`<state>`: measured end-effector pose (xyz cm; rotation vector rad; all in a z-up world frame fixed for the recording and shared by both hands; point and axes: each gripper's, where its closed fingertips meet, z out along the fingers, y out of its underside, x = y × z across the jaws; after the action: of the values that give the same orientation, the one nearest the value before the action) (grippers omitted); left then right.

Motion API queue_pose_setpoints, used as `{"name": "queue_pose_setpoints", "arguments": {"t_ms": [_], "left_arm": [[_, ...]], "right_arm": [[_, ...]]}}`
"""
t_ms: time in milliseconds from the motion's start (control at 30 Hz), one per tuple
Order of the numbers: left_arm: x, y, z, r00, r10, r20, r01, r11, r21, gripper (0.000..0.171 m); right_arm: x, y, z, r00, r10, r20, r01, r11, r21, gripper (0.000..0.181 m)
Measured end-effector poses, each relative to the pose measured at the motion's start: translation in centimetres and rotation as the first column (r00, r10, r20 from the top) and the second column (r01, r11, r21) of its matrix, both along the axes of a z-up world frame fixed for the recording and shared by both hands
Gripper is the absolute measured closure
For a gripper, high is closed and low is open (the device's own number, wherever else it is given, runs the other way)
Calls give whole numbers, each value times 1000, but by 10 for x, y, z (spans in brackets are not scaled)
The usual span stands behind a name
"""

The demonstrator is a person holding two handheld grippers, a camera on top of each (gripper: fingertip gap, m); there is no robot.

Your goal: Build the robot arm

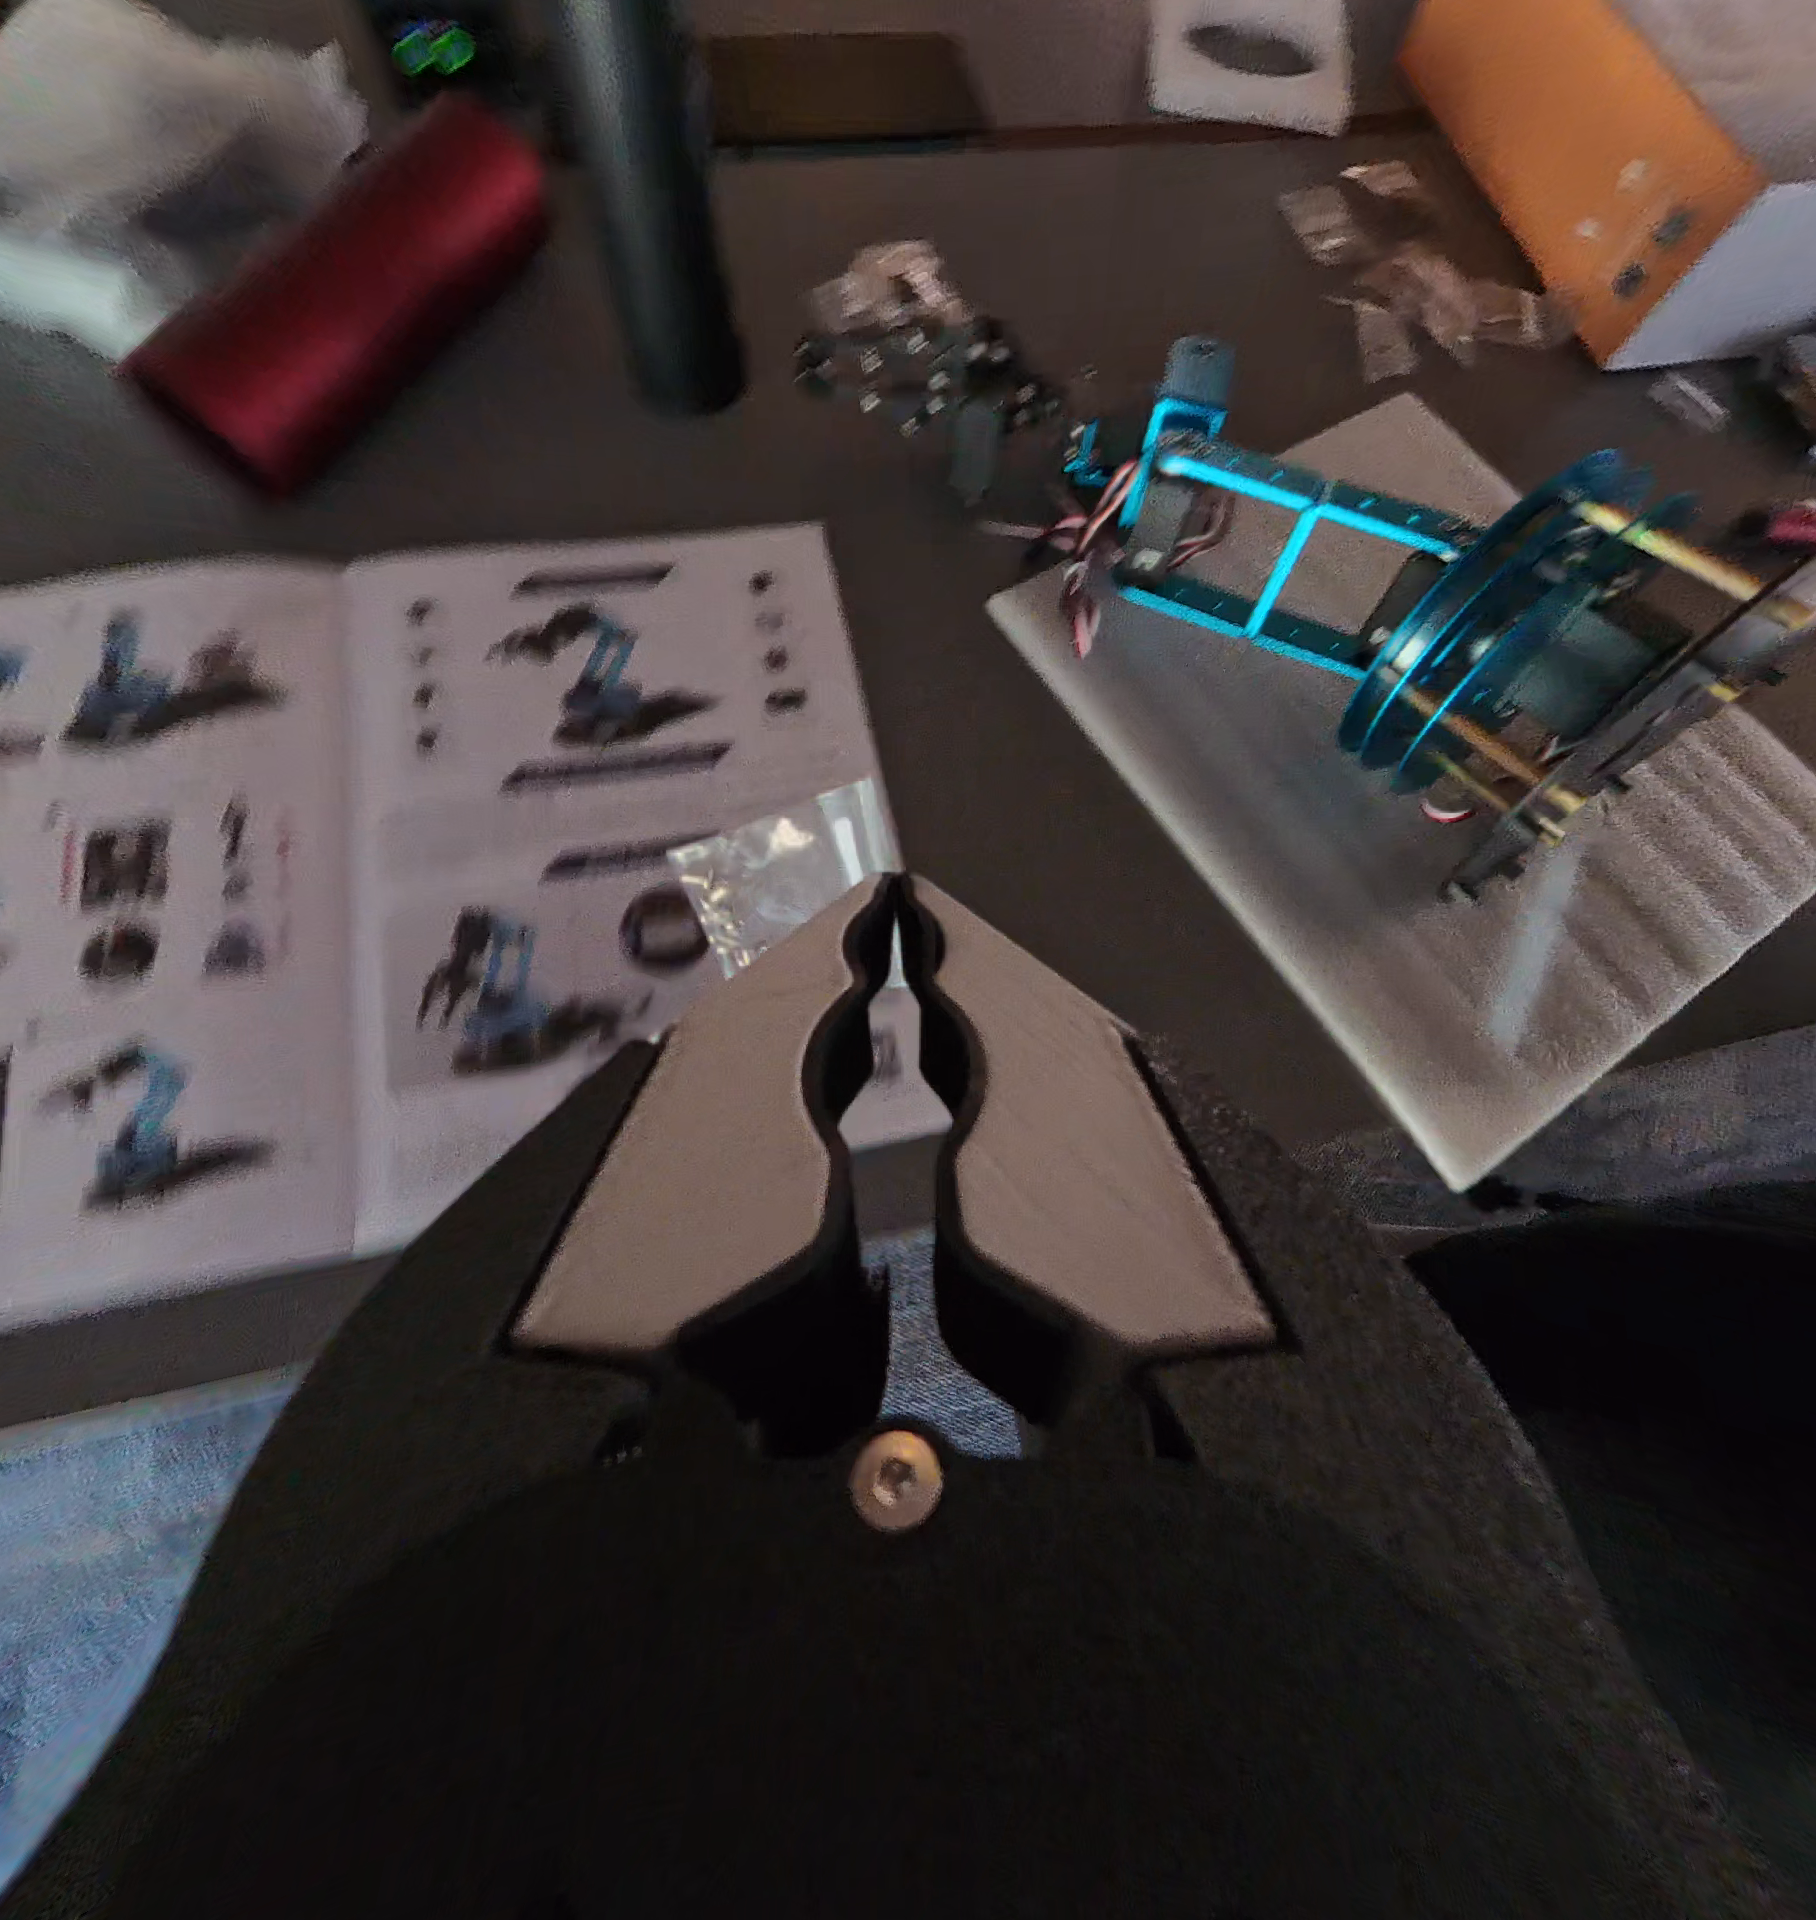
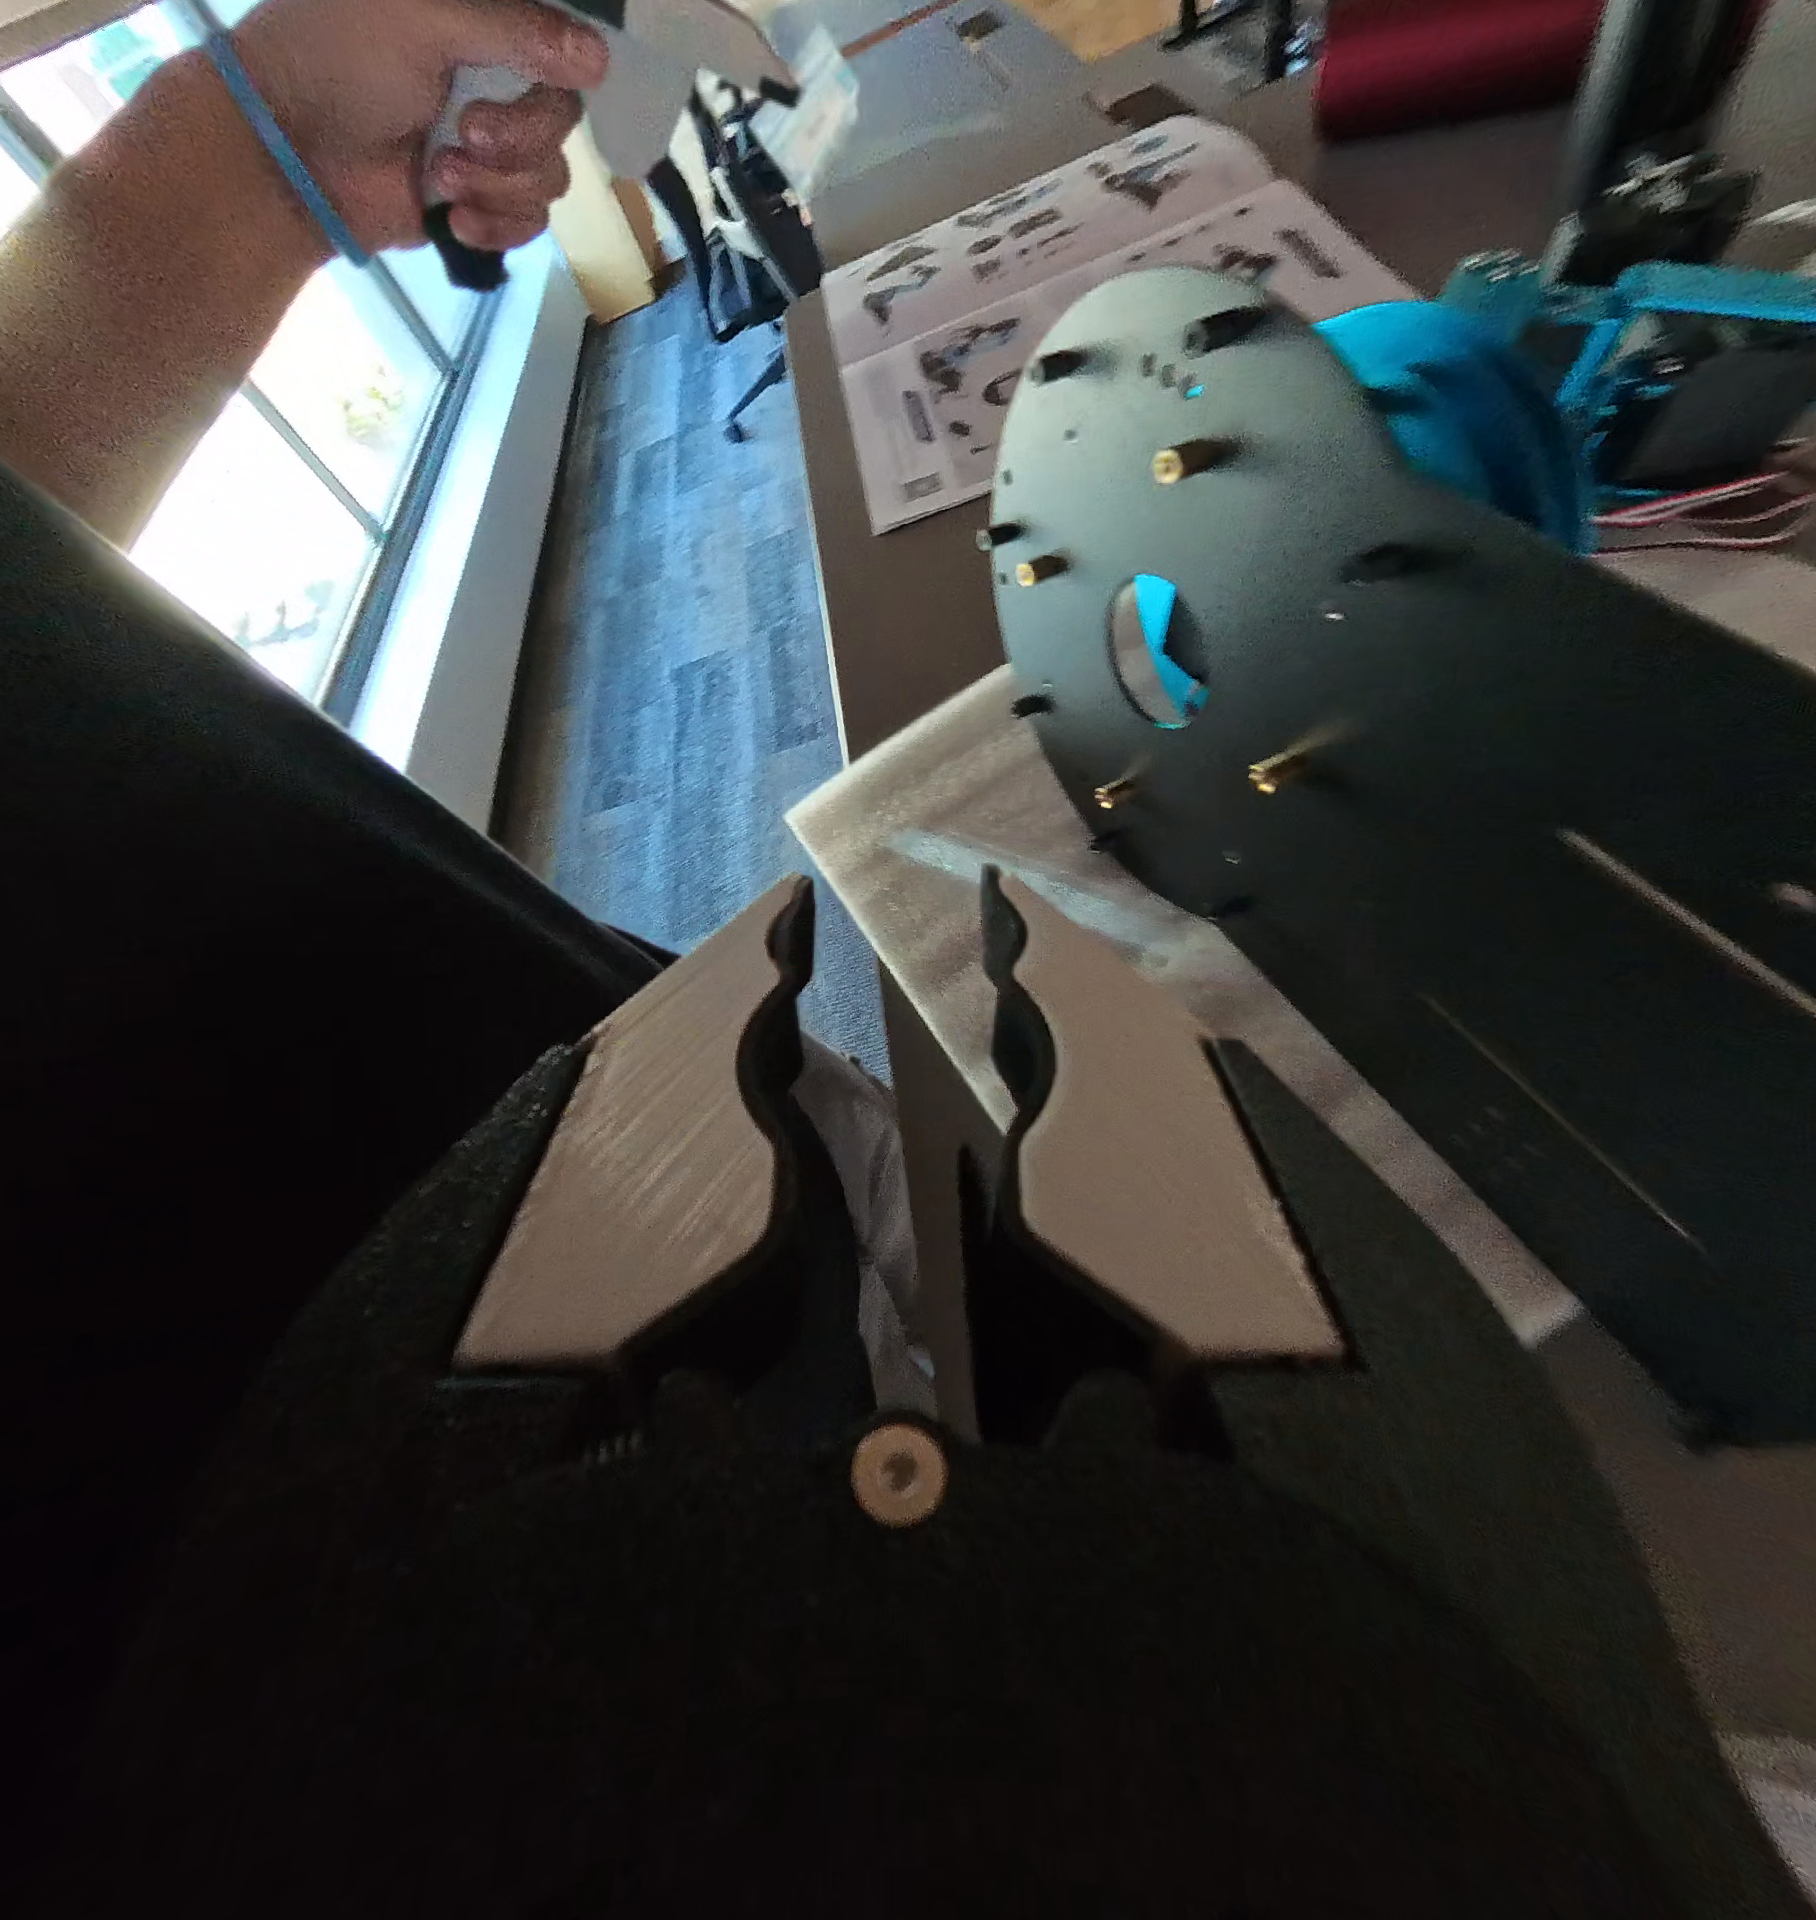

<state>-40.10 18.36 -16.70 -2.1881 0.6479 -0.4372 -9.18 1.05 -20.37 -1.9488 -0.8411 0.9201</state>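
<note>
Blue-framed robot kit point(image 1: 1403, 603) lies on its side on a foam sheet point(image 1: 1299, 935), right of the left gripper point(image 1: 896, 914), whose fingers are closed on nothing, over an open manual point(image 1: 364, 883). Right gripper point(image 2: 896, 914), fingers parted and empty, sits just short of the kit's black base plate point(image 2: 1195, 582).

A dark table point(image 1: 987, 249) is seen above blue-grey carpet point(image 2: 696, 582); daylight is admitted by windows point(image 2: 260, 488), chairs point(image 2: 748, 229) beyond
</note>
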Motion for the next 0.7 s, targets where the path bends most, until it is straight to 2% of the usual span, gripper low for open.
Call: {"name": "queue_pose_setpoints", "arguments": {"t_ms": [67,167,200,300,367,533,633,700], "left_arm": [[-29,-19,-9,995,96,40,-95,995,-26,171],[-55,-30,-17,972,193,137,-185,980,-71,171],[-60,-30,-18,965,200,167,-190,979,-79,171],[-70,-20,-24,956,184,229,-162,980,-112,171],[-80,-7,-29,959,153,237,-124,983,-133,171],[-96,34,-42,938,48,343,24,979,-205,171],[-92,54,-42,889,-11,458,146,954,-260,171],[-82,63,-36,845,-61,532,244,929,-279,171]], "right_arm": [[-22,3,2,999,37,-2,-37,999,-4,149],[-70,14,25,995,93,-28,-91,994,62,146],[-88,21,37,995,96,-40,-90,989,117,146],[-132,50,84,987,8,-163,46,943,328,145],[-166,65,98,975,4,-221,78,929,361,144],[-256,129,71,991,-24,-133,71,930,360,130],[-306,170,53,996,-20,-83,55,900,433,122],[-327,198,41,998,-61,-23,65,880,471,119]]}}
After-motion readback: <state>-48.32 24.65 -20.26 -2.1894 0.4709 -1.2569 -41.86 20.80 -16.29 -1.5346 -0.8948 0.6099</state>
